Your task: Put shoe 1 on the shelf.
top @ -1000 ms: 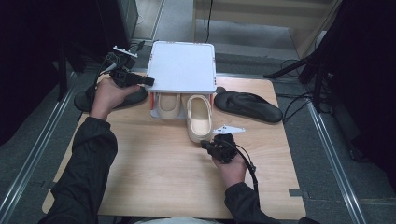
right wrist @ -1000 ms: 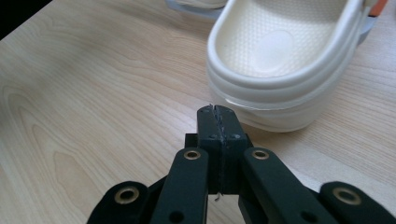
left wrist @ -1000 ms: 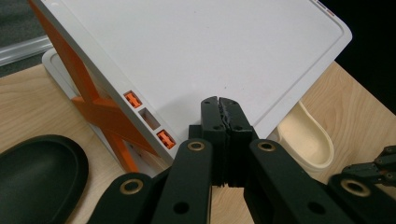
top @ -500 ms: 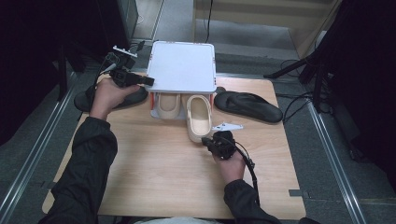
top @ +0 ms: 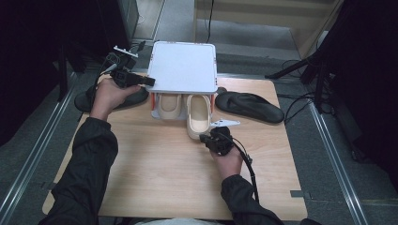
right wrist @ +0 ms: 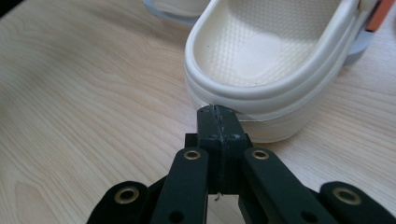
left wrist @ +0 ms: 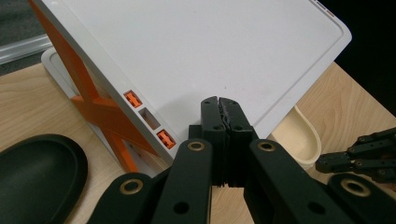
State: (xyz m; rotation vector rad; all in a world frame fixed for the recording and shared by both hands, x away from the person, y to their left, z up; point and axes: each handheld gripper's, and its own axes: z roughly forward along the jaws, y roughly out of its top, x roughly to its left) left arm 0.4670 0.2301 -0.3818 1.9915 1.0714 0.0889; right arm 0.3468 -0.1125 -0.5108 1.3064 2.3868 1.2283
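Meanwhile, item one: cream clog (top: 198, 117), half under the white shoe rack (top: 184, 65), heel sticking out onto the counter (top: 164, 173). Since a second before, your right tongs (top: 206, 138) had crept up to that heel; tips pressed together, empty, touching or just short of its rim, apparently ready to push it home. Your left tongs (top: 149, 81), also pressed together, rested against the rack's top edge, unmoved. Black sandals lay either side.

Left tool (top: 149, 81), jaws pressed together, is held at far left on an outstretched arm; right tool (top: 202, 138), likewise closed, points away at centre, forearm near.
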